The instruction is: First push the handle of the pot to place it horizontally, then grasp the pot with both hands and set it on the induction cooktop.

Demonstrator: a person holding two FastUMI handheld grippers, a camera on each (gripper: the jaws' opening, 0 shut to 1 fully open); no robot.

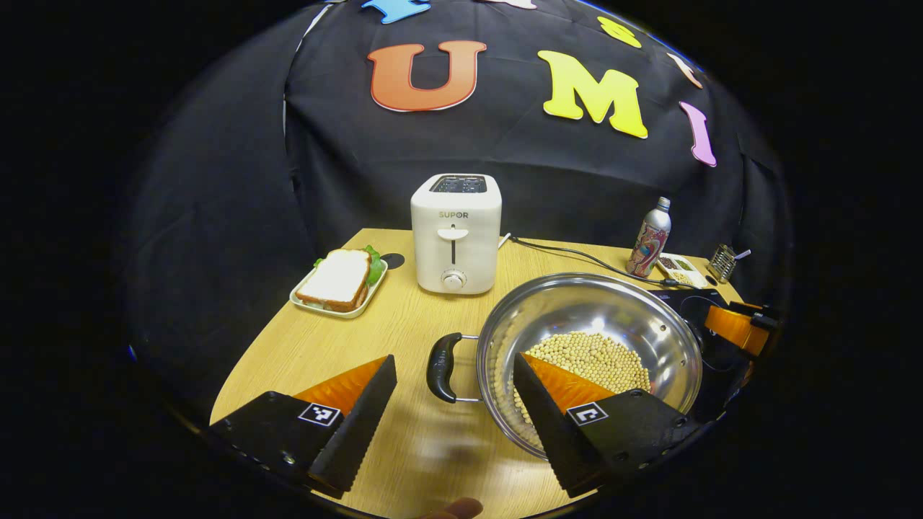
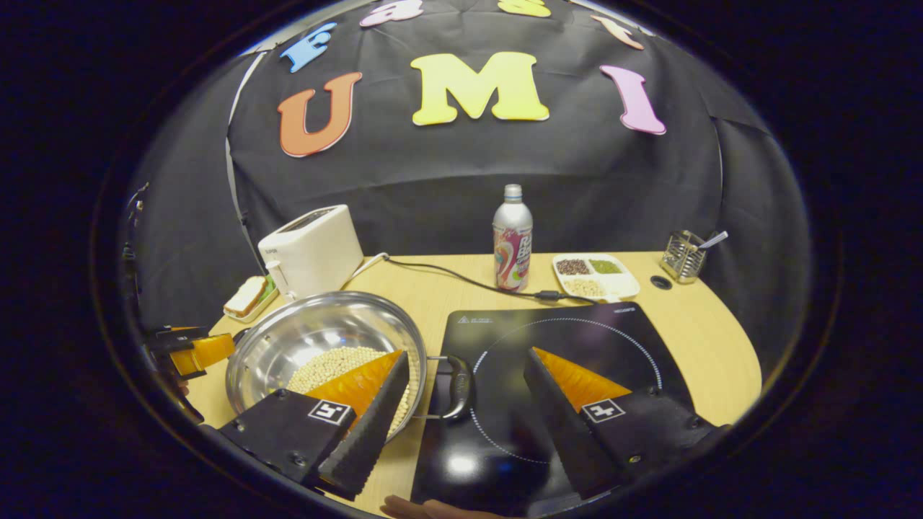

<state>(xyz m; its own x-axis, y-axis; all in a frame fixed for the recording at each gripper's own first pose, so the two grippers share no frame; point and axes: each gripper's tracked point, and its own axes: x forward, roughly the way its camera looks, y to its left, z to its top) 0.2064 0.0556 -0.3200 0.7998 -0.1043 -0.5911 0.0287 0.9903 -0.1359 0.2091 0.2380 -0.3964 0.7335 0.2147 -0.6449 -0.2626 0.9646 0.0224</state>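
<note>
Steel pot of beans is sitting on the table beside the cooktop, not yet lifted. Both grippers, left and right, are hovering spread apart, each straddling a black side handle, seemingly lined up for grasping.

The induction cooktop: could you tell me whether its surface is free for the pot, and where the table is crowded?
The induction cooktop glass is bare, bordered by the pot on one side and open table on the other. Crowded: the back edge, with the bottle, the divided dish and the cable. The right tool hangs open astride the pot handle.
</note>
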